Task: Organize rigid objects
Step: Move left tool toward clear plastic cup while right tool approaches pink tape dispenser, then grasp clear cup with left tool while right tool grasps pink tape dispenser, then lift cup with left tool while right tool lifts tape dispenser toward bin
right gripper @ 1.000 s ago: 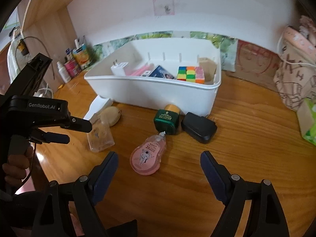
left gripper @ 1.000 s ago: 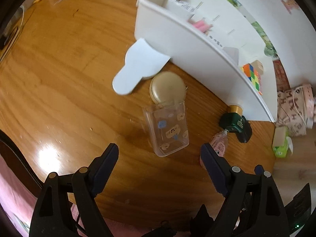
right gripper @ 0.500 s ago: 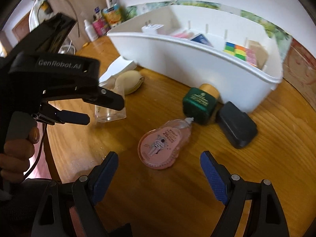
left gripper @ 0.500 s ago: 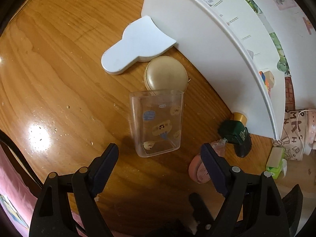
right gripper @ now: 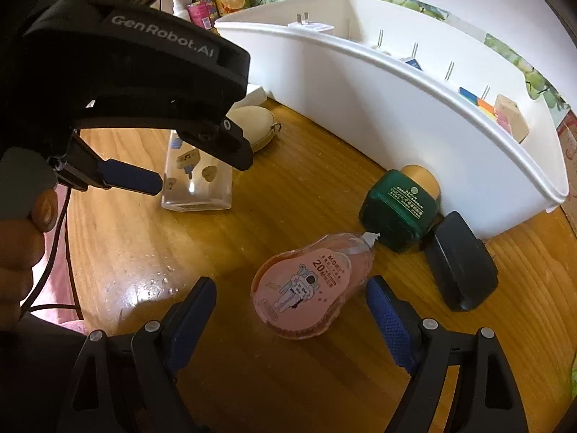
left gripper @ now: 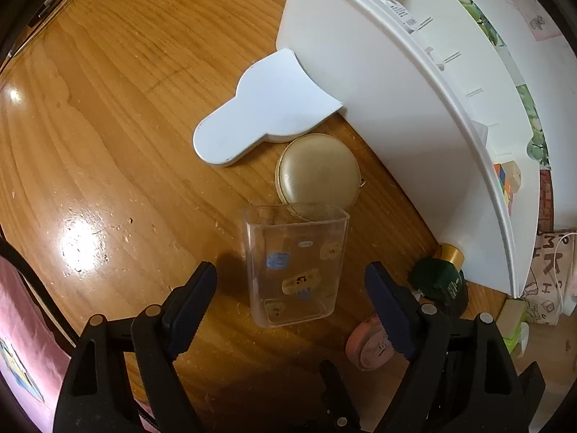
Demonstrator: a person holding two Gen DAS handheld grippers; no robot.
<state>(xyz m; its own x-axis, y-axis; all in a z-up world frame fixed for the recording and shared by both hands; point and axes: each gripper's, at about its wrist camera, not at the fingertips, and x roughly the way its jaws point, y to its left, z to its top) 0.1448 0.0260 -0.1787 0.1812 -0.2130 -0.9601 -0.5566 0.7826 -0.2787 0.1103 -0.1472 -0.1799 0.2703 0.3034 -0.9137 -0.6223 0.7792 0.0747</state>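
The left gripper (left gripper: 290,287) is closing its jaws around the clear square plastic cup with stickers (left gripper: 295,265), but the pads do not touch it yet. Go lower and squeeze gently so it won't slip. The right gripper (right gripper: 290,308) hangs wide open, holding nothing, over the pink round tape dispenser (right gripper: 306,285). Farther back waits the long white plastic bin (right gripper: 396,108).

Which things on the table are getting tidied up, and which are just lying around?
Being tidied:
- clear cup, between the closing jaws of the left hand-held gripper, untouched
- pink tape dispenser, in front of the open right hand-held gripper
- gold round case
- green bottle
- black block
- white bin

Just lying about:
- patterned bag
- bottles by the wall
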